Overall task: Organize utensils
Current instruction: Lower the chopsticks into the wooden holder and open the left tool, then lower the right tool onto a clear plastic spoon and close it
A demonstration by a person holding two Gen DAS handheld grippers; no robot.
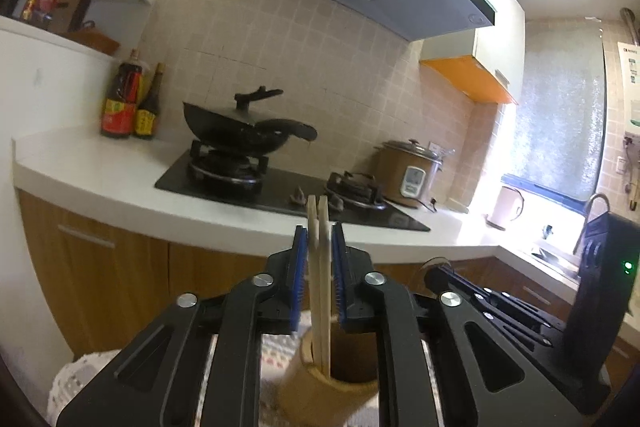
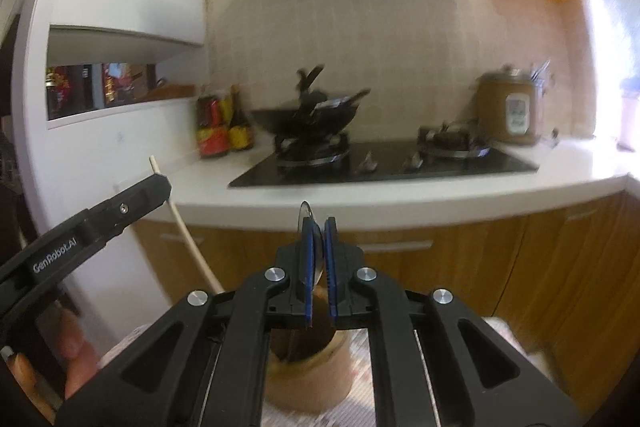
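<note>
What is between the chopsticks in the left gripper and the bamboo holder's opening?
Nothing visible. The left gripper is shut on the chopsticks, whose lower ends already reach into the bamboo holder mouth. The right gripper holds a metal spoon above the same holder, off to the side.

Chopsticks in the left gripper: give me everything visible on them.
The chopsticks are a pair of pale, wood-looking sticks with squared top ends, standing near upright side by side. The left gripper is shut on their upper part between its blue pads. Their lower ends sit inside the mouth of the bamboo-looking holder. In the right wrist view they appear as one slanted stick.
</note>
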